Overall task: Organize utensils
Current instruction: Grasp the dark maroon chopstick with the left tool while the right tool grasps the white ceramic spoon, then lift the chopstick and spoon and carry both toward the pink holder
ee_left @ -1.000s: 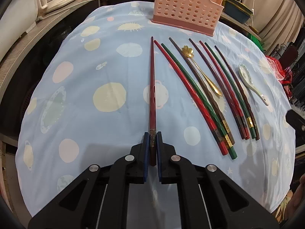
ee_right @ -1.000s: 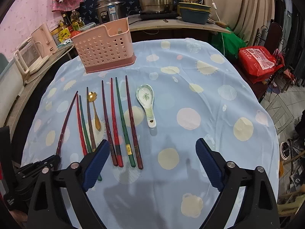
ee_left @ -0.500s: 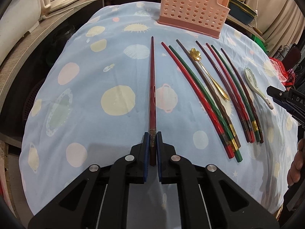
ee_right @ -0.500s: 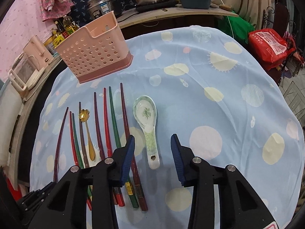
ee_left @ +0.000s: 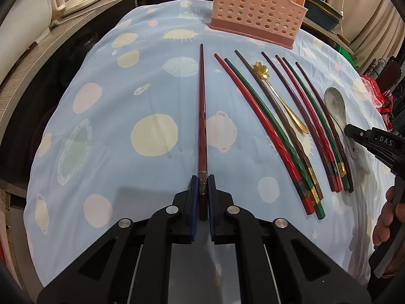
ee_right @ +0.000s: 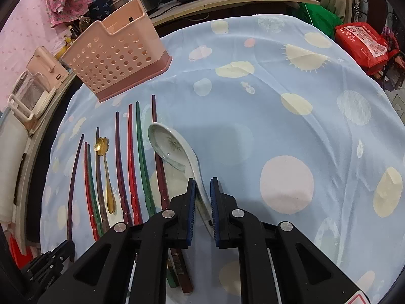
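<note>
My left gripper (ee_left: 202, 185) is shut on the thick end of a dark red chopstick (ee_left: 202, 106), which lies straight out on the blue tablecloth. To its right, several red, green and brown chopsticks (ee_left: 278, 126) and a gold flower spoon (ee_left: 262, 68) lie side by side. My right gripper (ee_right: 202, 190) is closing its jaws on the handle of a white ceramic spoon (ee_right: 172, 147), and both blue pads are against it. The spoon's bowl points away, beside the rightmost chopstick. A pink perforated utensil basket (ee_right: 114, 60) stands at the far side of the table.
The round table's blue spotted cloth (ee_right: 278, 126) stretches to the right of the spoon. Counters with a kettle (ee_right: 33, 88), pots and a red bag (ee_right: 362, 43) ring the table. A hand (ee_left: 387, 215) shows at the right edge of the left wrist view.
My right gripper came down and forward over the ceramic spoon, and its wide-open jaws closed onto the handle. My left gripper kept still with its chopstick.
</note>
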Demonstrator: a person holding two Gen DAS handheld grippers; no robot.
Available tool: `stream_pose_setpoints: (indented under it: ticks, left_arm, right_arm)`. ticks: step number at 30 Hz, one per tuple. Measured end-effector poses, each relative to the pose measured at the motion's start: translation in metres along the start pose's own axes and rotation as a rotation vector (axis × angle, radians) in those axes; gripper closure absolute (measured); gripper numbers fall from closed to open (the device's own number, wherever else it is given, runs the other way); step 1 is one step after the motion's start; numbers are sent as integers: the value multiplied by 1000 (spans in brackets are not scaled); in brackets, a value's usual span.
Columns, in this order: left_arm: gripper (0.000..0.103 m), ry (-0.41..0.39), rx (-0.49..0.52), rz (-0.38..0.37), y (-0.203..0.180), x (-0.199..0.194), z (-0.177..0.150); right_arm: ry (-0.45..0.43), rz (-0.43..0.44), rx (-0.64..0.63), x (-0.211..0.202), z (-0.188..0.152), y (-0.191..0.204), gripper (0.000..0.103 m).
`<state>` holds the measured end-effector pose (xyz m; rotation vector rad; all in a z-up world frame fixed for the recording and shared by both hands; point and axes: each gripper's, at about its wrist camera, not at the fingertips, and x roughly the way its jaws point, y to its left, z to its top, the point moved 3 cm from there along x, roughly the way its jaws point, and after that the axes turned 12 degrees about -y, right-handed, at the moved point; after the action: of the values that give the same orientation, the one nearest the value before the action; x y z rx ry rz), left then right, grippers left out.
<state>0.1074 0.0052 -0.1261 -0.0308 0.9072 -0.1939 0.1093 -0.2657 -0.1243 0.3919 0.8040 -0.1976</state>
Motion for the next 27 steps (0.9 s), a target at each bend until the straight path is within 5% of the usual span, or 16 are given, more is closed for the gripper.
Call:
stream_pose_setpoints:
  ticks: [14,27]
  left_arm:
    - [96,-11,-20,-25,1,-8,-1]
    - [96,-175,-36,-49,13,-80,30]
  right_arm:
    - [-36,-25,-120,-12,-11,16,96]
    - [-178,16,-131,-94,16,31,96]
